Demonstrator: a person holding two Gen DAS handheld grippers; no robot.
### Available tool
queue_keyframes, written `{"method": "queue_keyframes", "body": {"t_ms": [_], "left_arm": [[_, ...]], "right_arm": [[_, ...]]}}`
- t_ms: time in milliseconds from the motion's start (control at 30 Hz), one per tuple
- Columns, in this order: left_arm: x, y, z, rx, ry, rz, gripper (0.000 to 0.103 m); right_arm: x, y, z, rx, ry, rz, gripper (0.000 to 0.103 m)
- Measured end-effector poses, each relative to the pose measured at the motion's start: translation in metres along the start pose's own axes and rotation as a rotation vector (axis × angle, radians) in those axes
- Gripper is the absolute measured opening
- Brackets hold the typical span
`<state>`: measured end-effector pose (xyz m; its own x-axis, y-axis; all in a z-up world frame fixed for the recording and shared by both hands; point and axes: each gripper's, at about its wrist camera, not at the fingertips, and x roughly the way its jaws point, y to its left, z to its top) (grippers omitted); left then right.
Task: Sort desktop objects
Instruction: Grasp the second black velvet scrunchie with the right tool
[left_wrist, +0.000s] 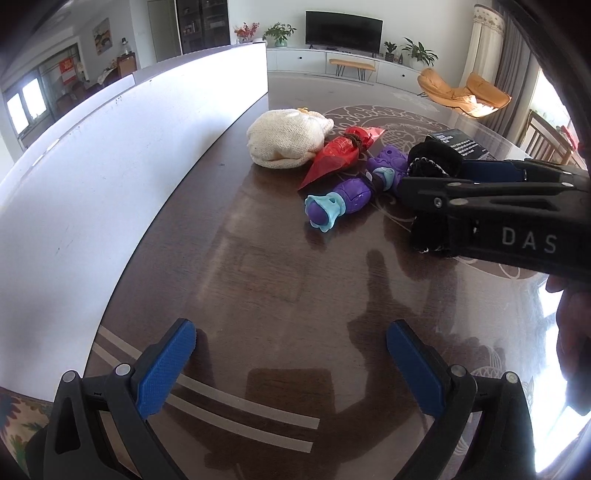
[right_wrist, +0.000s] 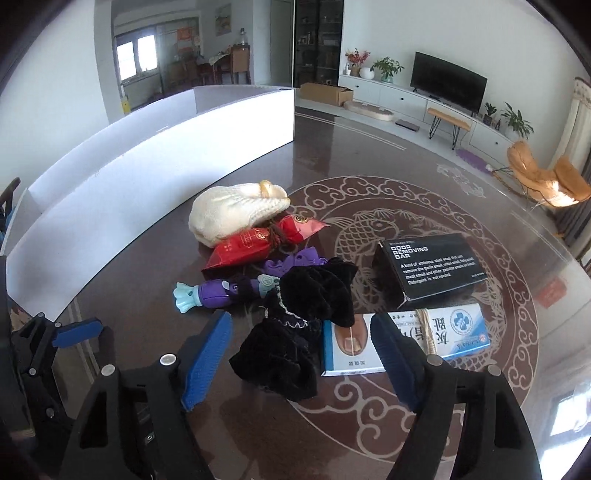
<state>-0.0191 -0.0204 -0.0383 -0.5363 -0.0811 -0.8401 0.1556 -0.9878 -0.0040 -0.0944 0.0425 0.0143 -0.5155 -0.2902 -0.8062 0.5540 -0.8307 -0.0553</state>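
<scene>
Right tool (right_wrist: 301, 354) is lined up on the black velvet pouch (right_wrist: 295, 325), fingers spread wide, one blue pad either side of it, neither touching yet as far as I can tell. So my read: approach stage of the first pick, nothing sorted so far.

Left tool (left_wrist: 291, 354) also wide, empty, hanging over bare table (left_wrist: 258, 258) at bottom centre of its view, well clear of the pile.

Pile sits mid-frame in the right view:
- cream knit bag (right_wrist: 236, 214) at the back, near the white bin (right_wrist: 147, 158) that runs along the upper left
- red foil packet (right_wrist: 255, 243) leaning on it
- purple toy (right_wrist: 221, 291) just in front, partly under the pouch
- black box (right_wrist: 432, 269) on the right
- blue-white medicine box (right_wrist: 406, 343) bottom right, its left end tucked under the pouch edge

Next move, I'd guess: push down a bit further, close on the pouch mid-body. It's soft and floppy, so grip the bulk, not the frill. Watch the right pad: it overlaps the medicine box and could drag it along. Then carry towards the bin, presumably.
</scene>
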Motion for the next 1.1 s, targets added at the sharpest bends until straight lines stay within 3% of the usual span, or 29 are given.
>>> {"method": "queue_keyframes", "body": {"t_ms": [100,167,400,500,633,767,1000,1100], "left_arm": [[0.000,0.000,0.000,-0.001,0.001,0.000,0.103],[0.000,0.000,0.000,-0.001,0.001,0.001,0.103],[0.000,0.001,0.000,-0.002,0.000,0.001,0.103],[0.001,0.001,0.000,-0.003,0.000,0.004,0.103],[0.002,0.001,-0.001,-0.009,-0.002,0.008,0.103],[0.001,0.001,-0.001,-0.006,0.000,0.005,0.103],[0.000,0.000,-0.002,-0.002,0.004,0.003,0.103],[0.000,0.000,-0.002,-0.002,0.004,0.003,0.103]], "right_arm": [[0.013,0.009,-0.001,-0.044,0.019,-0.026,0.063],[0.009,0.010,-0.005,-0.054,0.002,-0.040,0.042],[-0.038,-0.008,-0.054,0.010,0.009,-0.006,0.041],[-0.064,-0.025,-0.082,0.053,0.025,-0.035,0.041],[-0.082,-0.050,-0.113,0.126,0.055,-0.107,0.044],[-0.075,-0.066,-0.126,0.184,0.068,-0.128,0.069],[-0.050,-0.058,-0.124,0.200,0.052,-0.123,0.071],[-0.049,-0.060,-0.125,0.214,0.045,-0.131,0.080]]}}
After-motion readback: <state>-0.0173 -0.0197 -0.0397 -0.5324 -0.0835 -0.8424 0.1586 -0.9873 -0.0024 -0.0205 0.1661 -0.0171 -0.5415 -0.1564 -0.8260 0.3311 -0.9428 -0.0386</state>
